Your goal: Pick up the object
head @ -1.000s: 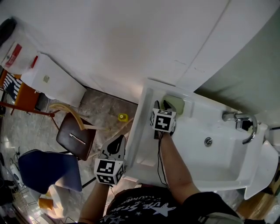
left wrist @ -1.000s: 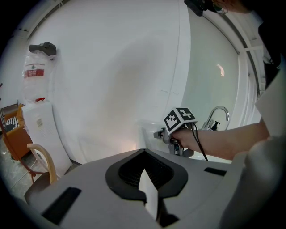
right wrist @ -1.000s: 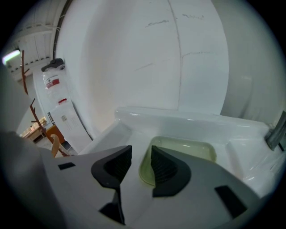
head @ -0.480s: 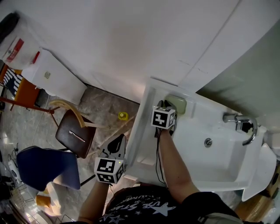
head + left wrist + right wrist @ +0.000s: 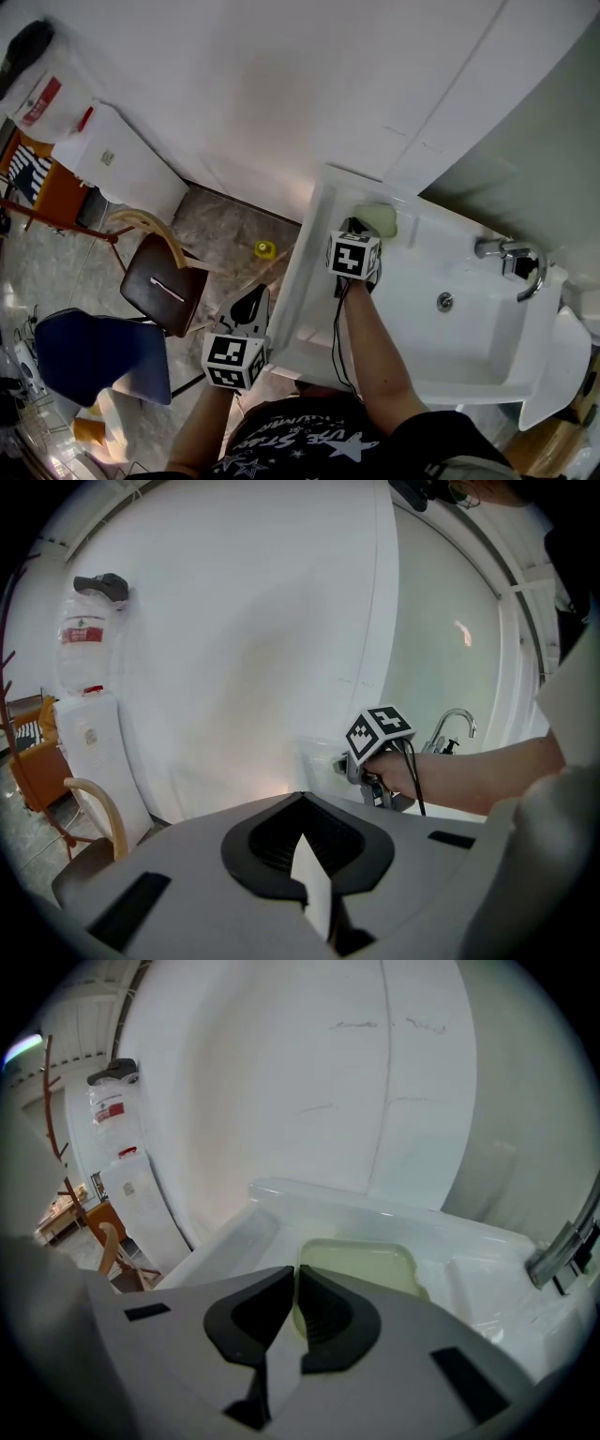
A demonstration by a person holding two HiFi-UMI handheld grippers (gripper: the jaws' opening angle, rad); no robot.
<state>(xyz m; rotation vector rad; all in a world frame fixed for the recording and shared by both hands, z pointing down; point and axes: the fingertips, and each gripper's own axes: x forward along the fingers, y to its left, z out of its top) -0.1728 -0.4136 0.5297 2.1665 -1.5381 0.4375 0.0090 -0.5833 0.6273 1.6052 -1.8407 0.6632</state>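
Jaws of the right gripper (image 5: 294, 1277) are closing, down to a thin slit now, and the left rim of the pale green dish (image 5: 361, 1265) sits right in that slit. It's a shallow, glossy, rounded rectangle at the back-left corner of the smooth white sink (image 5: 281, 1202). The wall is close behind, and the chrome tap (image 5: 562, 1241) is further along the back edge. Open basin to the right. The left gripper (image 5: 302, 797), jaws pressed together and empty, hangs off the sink's left edge.
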